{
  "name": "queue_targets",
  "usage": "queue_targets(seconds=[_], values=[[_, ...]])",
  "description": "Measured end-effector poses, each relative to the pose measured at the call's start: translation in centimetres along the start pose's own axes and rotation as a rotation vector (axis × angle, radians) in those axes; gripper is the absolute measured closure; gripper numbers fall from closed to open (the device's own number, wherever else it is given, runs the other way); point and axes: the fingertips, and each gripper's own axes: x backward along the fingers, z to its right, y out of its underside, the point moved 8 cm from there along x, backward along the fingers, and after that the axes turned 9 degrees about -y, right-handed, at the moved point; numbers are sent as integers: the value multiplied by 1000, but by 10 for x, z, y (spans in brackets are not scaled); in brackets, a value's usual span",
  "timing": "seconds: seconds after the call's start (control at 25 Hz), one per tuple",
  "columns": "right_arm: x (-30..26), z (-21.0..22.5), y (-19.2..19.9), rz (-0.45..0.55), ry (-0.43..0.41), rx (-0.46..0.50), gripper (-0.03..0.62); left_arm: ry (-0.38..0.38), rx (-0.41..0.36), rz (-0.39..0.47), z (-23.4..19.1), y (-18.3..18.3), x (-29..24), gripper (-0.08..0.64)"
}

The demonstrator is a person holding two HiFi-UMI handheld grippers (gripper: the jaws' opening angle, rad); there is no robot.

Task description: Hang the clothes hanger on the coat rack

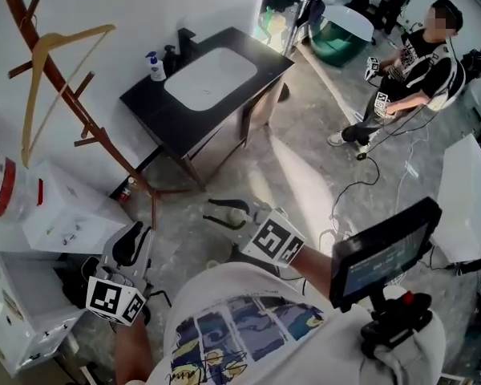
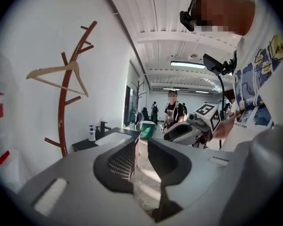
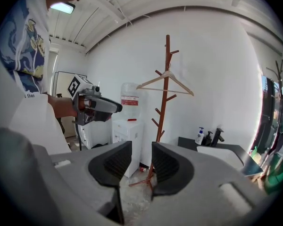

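Since the wooden coat rack [image 3: 161,112] stands upright on the floor against the white wall, its pegs angle upward from the trunk, so anything hooked there slides inward instead of off. Beside it is a black table [image 1: 144,103] with a white basin sunk in its top, placed against the same wall. On the rack's other side a white water dispenser [image 1: 64,207] stands near the rack's foot, well below the pegs.

The clothes hanger [image 3: 153,80] is already on the rack. Its hook sits against the trunk at one of the upper pegs, and its shoulders and bottom bar hang free in front of the wall, touching nothing else. It carries no garment. As I read it, the task's main step is done, and the hanger rests by its own weight alone.

The left tool [image 2: 140,149] is held low by the person's torso, well away from the rack. Its jaws stand a narrow gap apart with only floor between them. The right tool [image 3: 141,154] is held close in as well, aimed toward the rack's foot, and its jaws are somewhat wider and also empty. Holding both close likely reflects that nothing remains to carry.

A small soap bottle [image 1: 155,66] stands at the table's back edge beside the tap.
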Motion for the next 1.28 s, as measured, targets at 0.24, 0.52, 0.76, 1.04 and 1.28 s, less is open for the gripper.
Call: queue_targets(seconds=[0.24, 0.52, 0.76, 1.04, 1.28], values=[[3, -4, 0, 22, -13, 27, 462, 67, 0, -14, 23, 7, -13, 476], [14, -7, -19, 1, 16, -1, 471, 111, -7, -29, 34, 10, -21, 474], [12, -3, -20, -9, 29, -4, 491, 136, -11, -37, 32, 13, -29, 476], [11, -9, -26, 2, 6, 11, 500, 121, -1, -51, 34, 14, -22, 475], [14, -11, -33, 9, 0, 73, 503, 123, 0, -30, 36, 12, -22, 476]])
